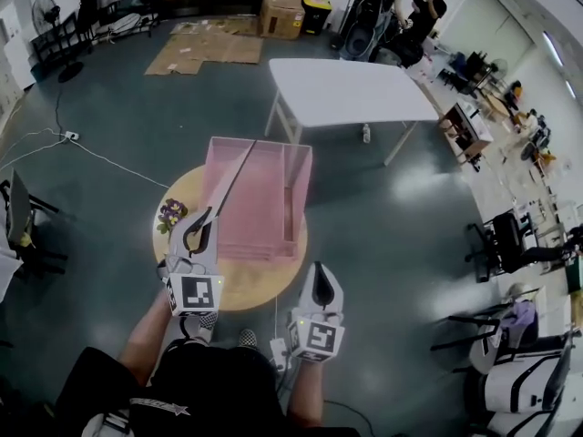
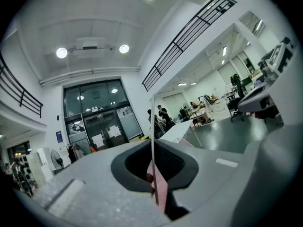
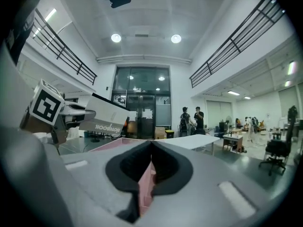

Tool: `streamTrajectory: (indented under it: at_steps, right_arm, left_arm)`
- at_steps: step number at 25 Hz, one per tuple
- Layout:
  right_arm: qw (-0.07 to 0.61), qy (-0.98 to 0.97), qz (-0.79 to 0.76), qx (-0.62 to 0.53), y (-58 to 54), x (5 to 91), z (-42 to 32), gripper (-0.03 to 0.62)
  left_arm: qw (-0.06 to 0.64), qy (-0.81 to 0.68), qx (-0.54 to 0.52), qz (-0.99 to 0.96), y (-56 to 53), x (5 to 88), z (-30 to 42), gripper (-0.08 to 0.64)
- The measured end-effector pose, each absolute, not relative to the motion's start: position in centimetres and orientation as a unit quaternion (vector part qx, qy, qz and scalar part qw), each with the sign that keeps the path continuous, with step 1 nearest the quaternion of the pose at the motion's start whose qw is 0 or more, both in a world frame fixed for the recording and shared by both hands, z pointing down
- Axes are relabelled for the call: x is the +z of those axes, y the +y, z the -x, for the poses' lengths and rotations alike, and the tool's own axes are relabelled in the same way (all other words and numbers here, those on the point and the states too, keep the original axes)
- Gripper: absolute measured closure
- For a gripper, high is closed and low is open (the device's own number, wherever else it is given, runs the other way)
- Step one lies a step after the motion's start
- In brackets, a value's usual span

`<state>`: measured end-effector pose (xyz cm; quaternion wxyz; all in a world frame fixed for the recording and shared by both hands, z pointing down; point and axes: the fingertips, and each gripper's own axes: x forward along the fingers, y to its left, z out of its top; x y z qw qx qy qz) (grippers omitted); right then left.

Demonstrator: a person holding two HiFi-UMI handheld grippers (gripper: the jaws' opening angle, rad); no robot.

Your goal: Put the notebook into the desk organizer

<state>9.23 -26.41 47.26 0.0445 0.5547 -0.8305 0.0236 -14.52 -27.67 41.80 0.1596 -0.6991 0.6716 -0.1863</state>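
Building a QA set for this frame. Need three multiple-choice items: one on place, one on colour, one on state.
1. Where does the organizer stand?
A) on the round table
B) on a shelf
C) in a drawer

2. What colour is the organizer?
A) blue
B) pink
C) green

3. What state is the left gripper in?
A) open, empty
B) shut on the notebook
C) shut, empty

Answers:
1 A: the head view shows the organizer resting on the round wooden top.
2 B: its walls and floor are pink.
3 B: the left gripper view shows the jaws pinching the notebook's thin edge.
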Motion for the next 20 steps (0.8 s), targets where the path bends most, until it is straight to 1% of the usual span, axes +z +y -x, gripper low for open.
streamTrajectory:
  at_steps: [7, 16, 20]
  right_arm:
    - [0.045, -0.799, -0.599, 0.038, -26.9, 48.0, -8.6, 0.586]
    - [0.051, -0.761, -0.645, 0.045, -26.9, 48.5, -7.8, 0.586]
    - [0.059, -0.748, -0.660, 0.049, -26.9, 48.8, -8.1, 0.586]
  left_arm:
    - [0.196, 0.620, -0.237, 0.722, -32.1, 44.0, 14.3, 0.545]
    - [0.241, 0.542, -0.328, 0.735, -36.2, 48.4, 12.6, 0.544]
    - [0.246, 0.507, -0.357, 0.745, -37.2, 50.1, 11.4, 0.543]
